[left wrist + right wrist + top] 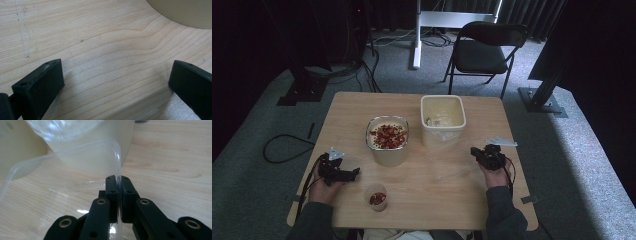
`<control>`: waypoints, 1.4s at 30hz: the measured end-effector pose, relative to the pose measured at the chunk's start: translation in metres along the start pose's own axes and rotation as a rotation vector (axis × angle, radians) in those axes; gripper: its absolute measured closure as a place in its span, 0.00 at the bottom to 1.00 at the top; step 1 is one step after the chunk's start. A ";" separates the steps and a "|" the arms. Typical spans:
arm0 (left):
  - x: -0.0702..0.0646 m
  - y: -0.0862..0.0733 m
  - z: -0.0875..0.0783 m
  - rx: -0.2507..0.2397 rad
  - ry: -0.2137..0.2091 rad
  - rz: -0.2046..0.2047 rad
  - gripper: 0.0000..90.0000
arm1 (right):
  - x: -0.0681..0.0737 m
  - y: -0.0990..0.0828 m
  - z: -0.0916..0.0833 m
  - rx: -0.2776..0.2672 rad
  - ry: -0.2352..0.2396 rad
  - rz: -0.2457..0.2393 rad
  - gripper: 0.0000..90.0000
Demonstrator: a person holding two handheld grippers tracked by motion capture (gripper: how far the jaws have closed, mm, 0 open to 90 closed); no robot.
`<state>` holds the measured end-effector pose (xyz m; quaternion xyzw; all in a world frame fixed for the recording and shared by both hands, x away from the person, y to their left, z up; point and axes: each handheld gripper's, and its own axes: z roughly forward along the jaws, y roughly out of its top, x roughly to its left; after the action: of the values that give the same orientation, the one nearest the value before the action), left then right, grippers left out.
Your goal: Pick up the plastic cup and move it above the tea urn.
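A pale wooden counter (432, 200) carries, at its far middle, a cream tub (442, 120) that looks nearly empty, and left of it a second tub (387, 140) topped with chopped red pieces. A small cup (376, 197) with a few red pieces stands at the near edge.

A clear plastic lid (75, 152) lies on the counter near the cream tub, just left of the right tongs (486, 155). In the right gripper view the right tongs (119, 195) are closed on the lid's thin raised rim, near a rounded corner. The left tongs (339, 172) rest at the near left, wide open with nothing between them (115, 82).

The grip is narrow and the plastic likely slippery and flexible, so the lid is best lifted slowly and kept level; a sudden twist could let the rim slide out. The lid should clear the cream tub's wall before being moved.
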<state>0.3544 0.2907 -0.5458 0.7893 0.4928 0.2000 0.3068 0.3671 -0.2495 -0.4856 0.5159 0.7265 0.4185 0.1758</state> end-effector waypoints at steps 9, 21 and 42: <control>0.000 0.000 0.000 0.001 0.000 0.001 0.00 | 0.009 0.011 -0.017 -0.044 0.024 -0.022 0.96; 0.000 0.000 0.000 0.000 0.000 -0.001 0.00 | 0.014 0.032 -0.037 -0.097 0.026 -0.032 0.96; 0.000 0.000 0.000 -0.002 0.001 0.000 0.00 | 0.005 0.076 -0.056 -0.170 -0.029 0.007 0.96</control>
<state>0.3546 0.2906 -0.5458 0.7889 0.4927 0.2010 0.3074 0.3730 -0.2601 -0.3917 0.5077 0.6840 0.4716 0.2280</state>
